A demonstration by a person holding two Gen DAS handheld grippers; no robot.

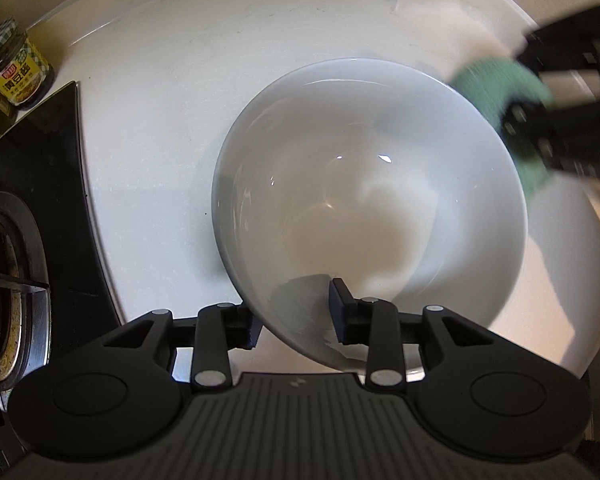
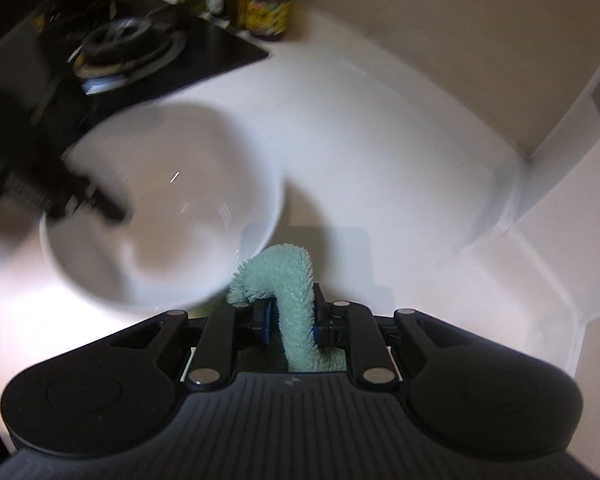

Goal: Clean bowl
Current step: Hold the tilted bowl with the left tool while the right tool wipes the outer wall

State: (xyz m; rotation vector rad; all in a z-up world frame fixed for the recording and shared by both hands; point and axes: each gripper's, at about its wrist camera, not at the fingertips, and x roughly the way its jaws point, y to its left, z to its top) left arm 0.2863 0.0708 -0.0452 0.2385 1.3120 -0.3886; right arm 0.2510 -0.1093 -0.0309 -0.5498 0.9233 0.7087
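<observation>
A white bowl [image 1: 364, 200] stands tilted on the white counter [image 1: 160, 120], its inside glossy and bare. My left gripper [image 1: 296, 316] straddles the bowl's near rim, one finger outside the wall and the other finger [image 1: 340, 304] inside. The jaws stand wide and do not pinch the thin wall. My right gripper [image 2: 292, 320] is shut on a folded mint-green cloth [image 2: 296, 296]. The cloth is just beside the bowl [image 2: 172, 216], off its right rim. From the left wrist view the cloth [image 1: 496, 88] and right gripper [image 1: 560, 120] are blurred at the bowl's far right edge.
A black gas stove [image 1: 8, 280] with its burner lies left of the bowl, also visible as the stove [image 2: 128, 48] behind it. A yellow-labelled jar [image 1: 16, 68] and several bottles [image 2: 268, 8] stand at the back. The wall corner [image 2: 528, 152] closes the counter on the right.
</observation>
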